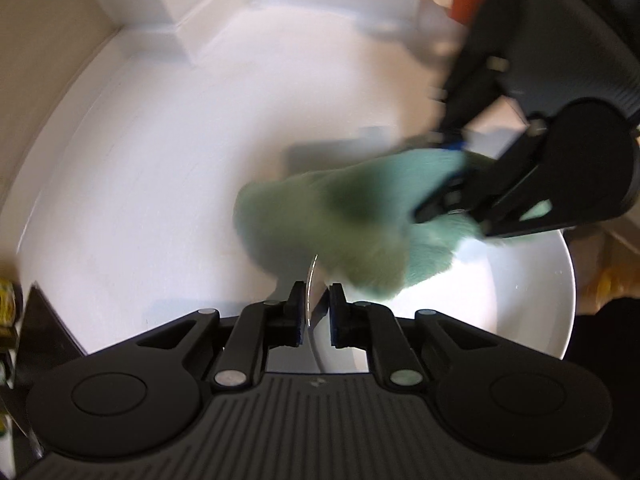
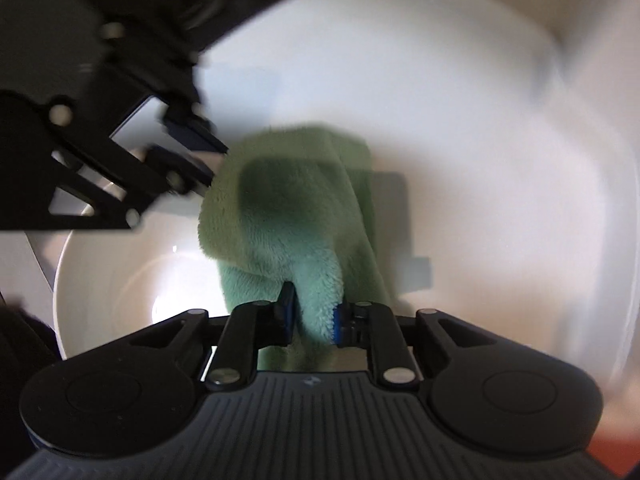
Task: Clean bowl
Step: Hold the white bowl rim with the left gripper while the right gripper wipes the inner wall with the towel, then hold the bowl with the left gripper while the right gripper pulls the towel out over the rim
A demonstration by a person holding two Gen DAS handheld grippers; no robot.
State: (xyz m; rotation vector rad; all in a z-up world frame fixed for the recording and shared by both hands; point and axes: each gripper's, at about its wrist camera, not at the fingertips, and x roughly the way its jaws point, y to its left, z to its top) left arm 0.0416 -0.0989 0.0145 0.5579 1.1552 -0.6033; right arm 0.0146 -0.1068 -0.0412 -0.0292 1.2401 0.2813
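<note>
Left wrist: bowl [image 1: 532, 300] rim (white) between left hand-held gripper [image 1: 316, 312] pads.

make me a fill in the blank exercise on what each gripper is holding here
The left gripper is clamped on the rim of the round white ceramic ____.
The right gripper is shut on a fluffy ____ cloth.
The cloth hangs over the bowl, which stands on a ____ table.

Missing words: bowl; green; white
</note>
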